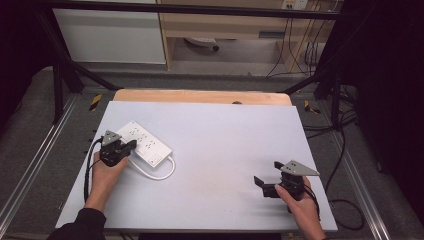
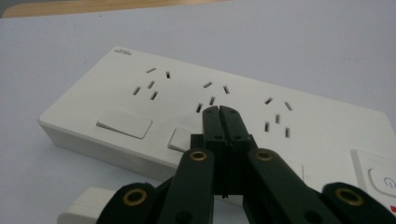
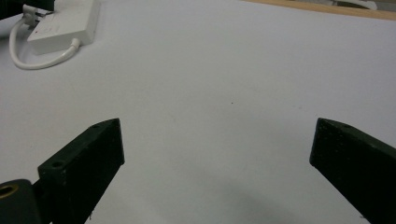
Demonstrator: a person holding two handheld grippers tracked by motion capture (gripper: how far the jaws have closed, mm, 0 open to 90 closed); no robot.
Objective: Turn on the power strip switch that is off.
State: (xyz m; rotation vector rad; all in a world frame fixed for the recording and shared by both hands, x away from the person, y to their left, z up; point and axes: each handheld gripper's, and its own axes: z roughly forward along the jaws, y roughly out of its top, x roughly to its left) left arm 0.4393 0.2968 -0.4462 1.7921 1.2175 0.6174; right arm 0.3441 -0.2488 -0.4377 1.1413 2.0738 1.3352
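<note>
The white power strip [image 1: 143,142] lies flat at the left of your desk [image 1: 220,150], set at a slant, with its white cable [image 1: 159,174] looping off the near end and curling back toward you. In the left gripper view its top face shows three sets of socket slots, a rocker switch [image 2: 125,123] below the first set, and a power button [image 2: 384,179] at the far right end. Your left gripper [image 1: 129,146] sits right at the strip's near edge; its jaws are pressed fully together with nothing between them, their tips over the strip's face close to the middle sockets. Your right gripper [image 1: 266,179] rests well apart at the desk's right side, jaws spread wide and holding nothing, above bare white surface.
</note>
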